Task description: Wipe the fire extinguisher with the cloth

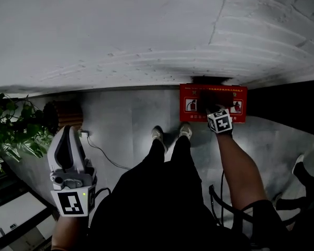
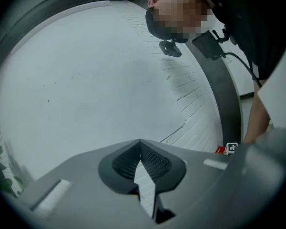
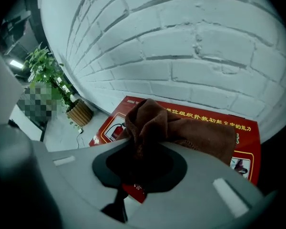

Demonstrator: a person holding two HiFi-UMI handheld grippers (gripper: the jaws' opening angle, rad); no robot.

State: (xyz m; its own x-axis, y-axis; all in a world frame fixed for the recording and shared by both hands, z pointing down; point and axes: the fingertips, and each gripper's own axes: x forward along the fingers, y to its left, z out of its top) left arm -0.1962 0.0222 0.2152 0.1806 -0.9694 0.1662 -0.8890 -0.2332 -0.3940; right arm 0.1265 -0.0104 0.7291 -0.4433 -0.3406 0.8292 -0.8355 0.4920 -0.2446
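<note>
head view: person stands facing a white brick wall. the red fire extinguisher box sits on the floor against the wall, upper right of centre in the frame. no bare extinguisher shows, only the box with its pictograms, so the box front looks like the surface to wipe.

right gripper reaches down and forward over the box. its jaws are clamped on a bunched brown cloth, which covers the middle of the box top. right gripper view confirms it: the cloth is pinched deep between the pads and spills out ahead of the right gripper across the box. the gripper is angled down, probably so the loose wad leads and takes the contact instead of the hard jaws. whether the cloth is pressing on the box yet, cannot tell.

left gripper sits lower left, well apart from the box. in the left gripper view its tips meet with nothing between them, facing the wall only. likely parked out of the way since one gripper does the wiping.

plant and wicker pot are at left, clear of the work.
</note>
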